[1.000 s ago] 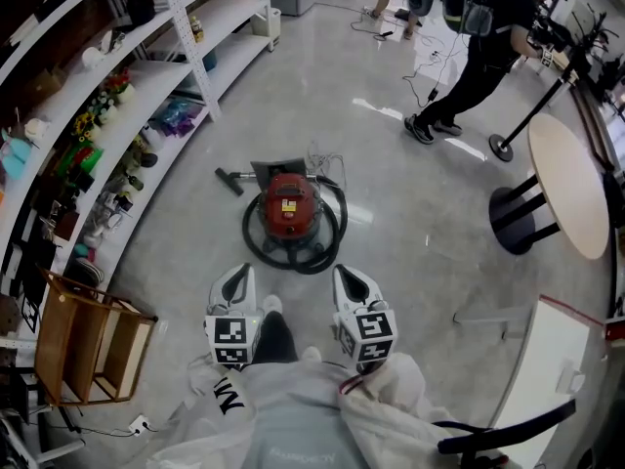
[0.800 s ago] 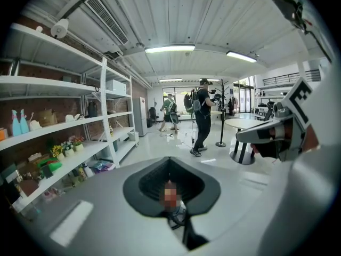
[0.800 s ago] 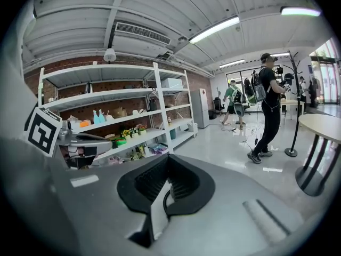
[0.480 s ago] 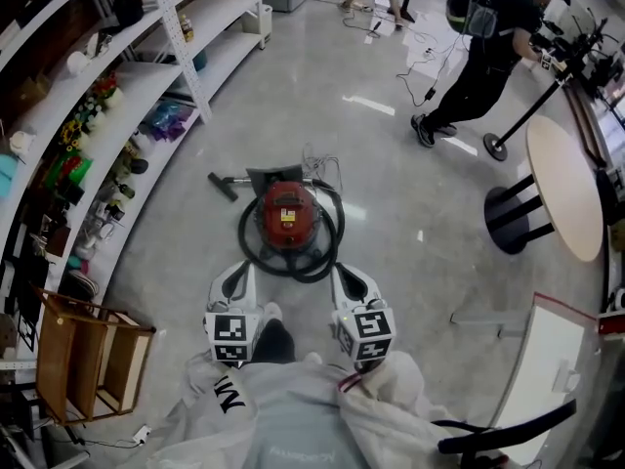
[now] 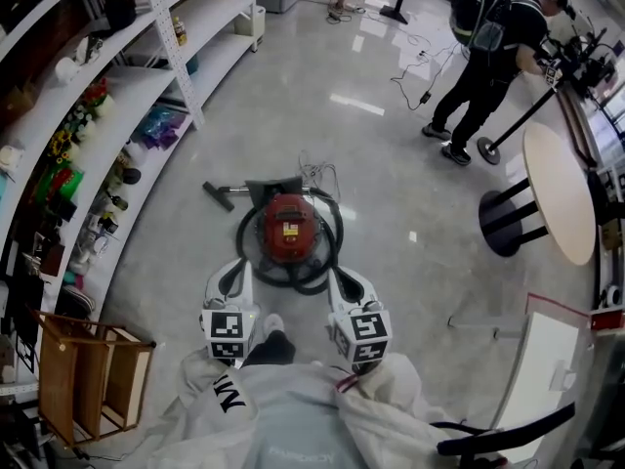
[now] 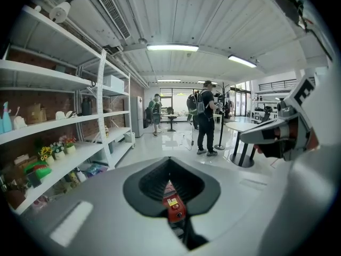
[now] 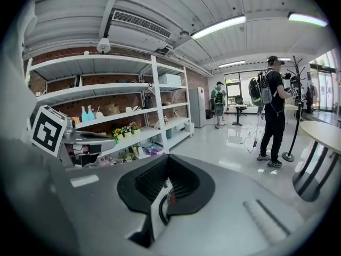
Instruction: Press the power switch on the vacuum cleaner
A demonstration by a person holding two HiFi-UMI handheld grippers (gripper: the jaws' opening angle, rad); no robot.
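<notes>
Vacuum cleaner (image 5: 290, 229), red, sits on the floor (image 5: 391, 184) ringed by its black hose (image 5: 249, 259), just ahead of both grippers and touched by neither. Shelves (image 5: 127, 76) at left carry flowers (image 5: 61, 145) and bottles (image 5: 181, 29); a wooden crate (image 5: 93, 360) stands below them, contents unclear. I hold the left gripper (image 5: 241, 264) and right gripper (image 5: 338, 270) low, side by side, pointing at the vacuum cleaner, jaws together on nothing.
</notes>
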